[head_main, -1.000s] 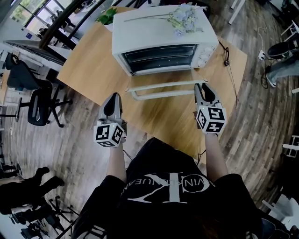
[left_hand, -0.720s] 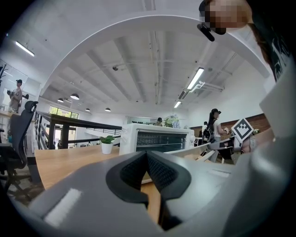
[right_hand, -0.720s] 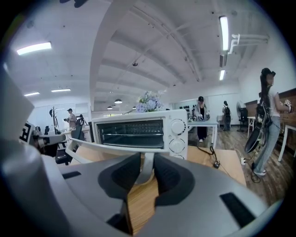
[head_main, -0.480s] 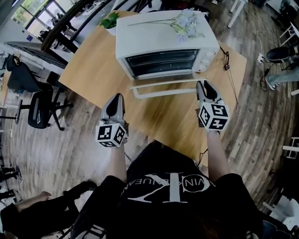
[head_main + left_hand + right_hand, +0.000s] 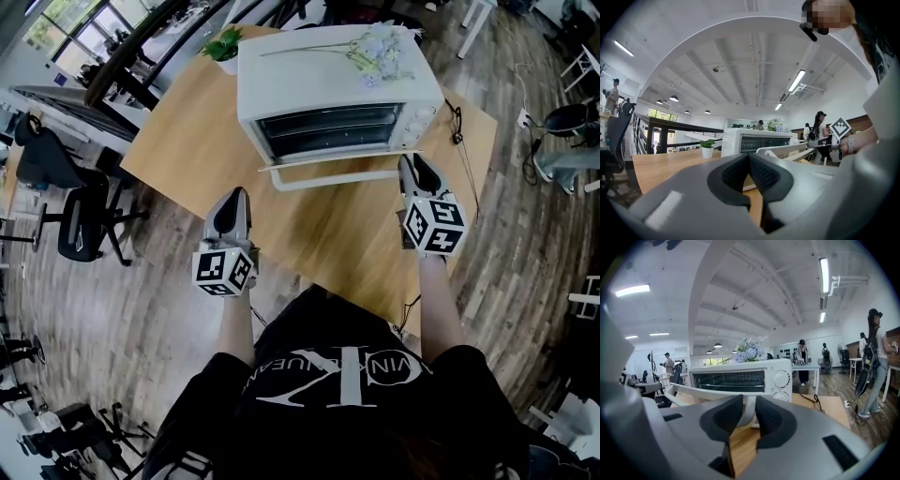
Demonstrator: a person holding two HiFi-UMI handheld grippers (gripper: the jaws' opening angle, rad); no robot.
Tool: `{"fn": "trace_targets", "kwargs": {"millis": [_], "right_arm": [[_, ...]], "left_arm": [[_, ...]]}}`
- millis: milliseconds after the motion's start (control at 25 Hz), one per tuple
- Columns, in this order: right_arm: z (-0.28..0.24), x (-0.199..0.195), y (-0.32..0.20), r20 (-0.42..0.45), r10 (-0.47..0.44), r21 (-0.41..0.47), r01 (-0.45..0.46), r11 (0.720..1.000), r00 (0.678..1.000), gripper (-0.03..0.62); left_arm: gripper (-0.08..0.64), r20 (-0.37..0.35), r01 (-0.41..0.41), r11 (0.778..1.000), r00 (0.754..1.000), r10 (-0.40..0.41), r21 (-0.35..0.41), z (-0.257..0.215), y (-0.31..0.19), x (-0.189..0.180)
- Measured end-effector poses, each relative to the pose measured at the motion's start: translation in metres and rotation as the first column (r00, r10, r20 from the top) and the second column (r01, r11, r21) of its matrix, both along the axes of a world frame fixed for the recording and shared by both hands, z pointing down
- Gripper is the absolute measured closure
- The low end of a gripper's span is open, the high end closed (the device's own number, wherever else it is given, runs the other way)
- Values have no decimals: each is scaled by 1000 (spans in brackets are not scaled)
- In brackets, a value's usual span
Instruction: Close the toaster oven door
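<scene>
Lifted the toaster oven door (image 5: 328, 161) off its flat-open lie over the table (image 5: 178, 131); now tilted partway up, with the door handle (image 5: 333, 178) drawn up and in toward the toaster oven (image 5: 328, 70). Moved the right gripper (image 5: 410, 167) up and toward the oven front along with it. Pinching the handle's right end post between the right jaws; the white post fills the gap between the pads in the right gripper view. Kept the left gripper (image 5: 232, 197) parked just off the table's near edge, jaws pressed together on nothing, well apart from the door. Left the flowers (image 5: 375, 47) on the oven top and the potted plant (image 5: 223, 42) behind it untouched.

Judged as closing under way but not done: door hinged at the oven's lower front, still sticking out, racks and cavity exposed. Calls for carrying the same arc up and forward until the door meets the oven face, then letting go. Possible trouble: gripping one end only, so could slip off the post or twist the door.
</scene>
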State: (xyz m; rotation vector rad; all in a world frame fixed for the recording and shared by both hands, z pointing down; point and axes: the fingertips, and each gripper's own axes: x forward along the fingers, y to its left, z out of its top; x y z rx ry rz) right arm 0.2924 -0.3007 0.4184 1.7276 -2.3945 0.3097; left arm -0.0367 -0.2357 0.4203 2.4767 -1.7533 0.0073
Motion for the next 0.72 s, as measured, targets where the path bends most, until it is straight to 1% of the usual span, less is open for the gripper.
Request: {"fn": "trace_targets", "kwargs": {"millis": [360, 720], "right_arm": [[-10, -1, -14, -2, 5, 10, -5, 1000, 1000, 494], [-17, -2, -27, -17, 5, 15, -4, 1000, 1000, 494]], "left_arm": [[549, -8, -12, 1000, 1000, 12, 2, 0, -5, 2], [549, -19, -4, 1000, 1000, 5, 11, -2, -7, -4]]}}
